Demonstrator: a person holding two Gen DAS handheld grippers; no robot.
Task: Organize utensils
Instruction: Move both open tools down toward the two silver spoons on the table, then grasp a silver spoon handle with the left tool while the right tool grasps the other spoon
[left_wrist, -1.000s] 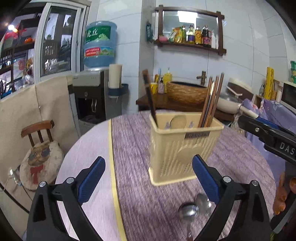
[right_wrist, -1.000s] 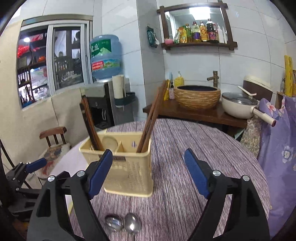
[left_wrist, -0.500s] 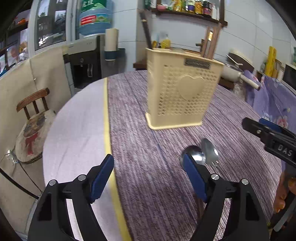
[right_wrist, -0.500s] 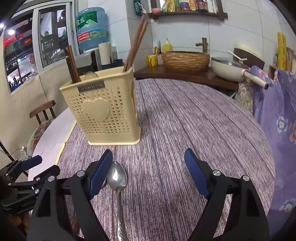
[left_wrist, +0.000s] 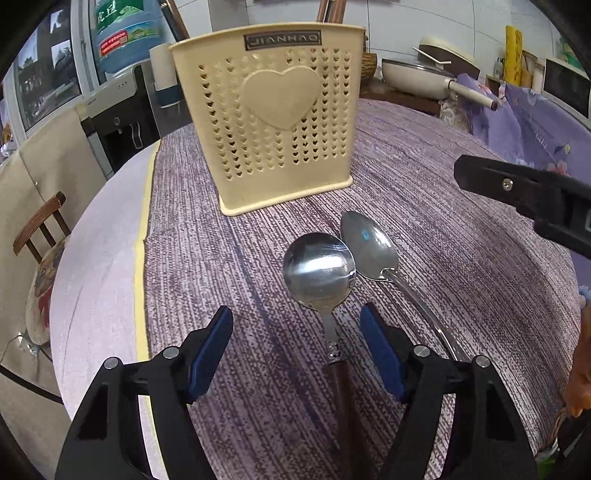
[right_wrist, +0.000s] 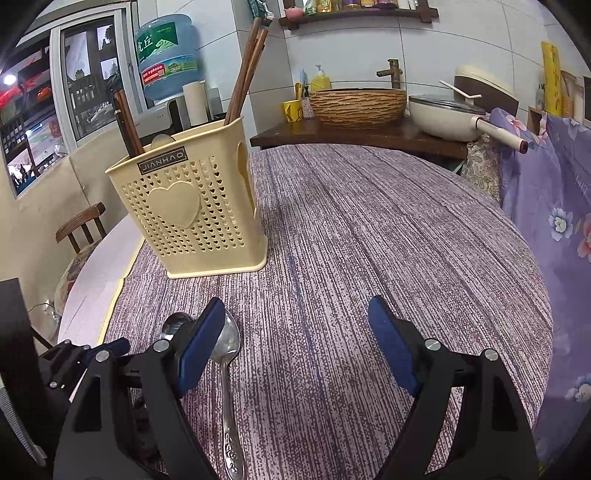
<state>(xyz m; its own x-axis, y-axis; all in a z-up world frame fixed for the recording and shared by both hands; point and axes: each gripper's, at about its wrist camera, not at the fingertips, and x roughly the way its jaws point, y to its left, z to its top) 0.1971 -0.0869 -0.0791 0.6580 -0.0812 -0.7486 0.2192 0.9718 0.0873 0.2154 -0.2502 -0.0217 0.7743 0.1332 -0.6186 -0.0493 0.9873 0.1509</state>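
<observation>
I am closing my left claw (left_wrist: 295, 347) around the round spoon (left_wrist: 319, 275) at lower centre, its pads not yet touching the brown handle. My right claw (right_wrist: 297, 345) is gaping wide, empty, with the oval spoon (right_wrist: 229, 354) just beside its left finger. The utensil holder (left_wrist: 266, 114) is standing above.

The cream perforated plastic utensil holder (left_wrist: 271, 122) stood on the round purple-clothed surface (left_wrist: 443, 221), dark wooden chopsticks (right_wrist: 243, 74) upright in it. Before it lay two spoons side by side, bowls touching: the round steel spoon with a wooden handle (left_wrist: 319, 271) left, the oval all-steel spoon (left_wrist: 369, 247) right. Left gripper (left_wrist: 295, 347) straddled the round spoon's neck, not touching. Right gripper (right_wrist: 295, 347) sat right of the oval spoon.
</observation>
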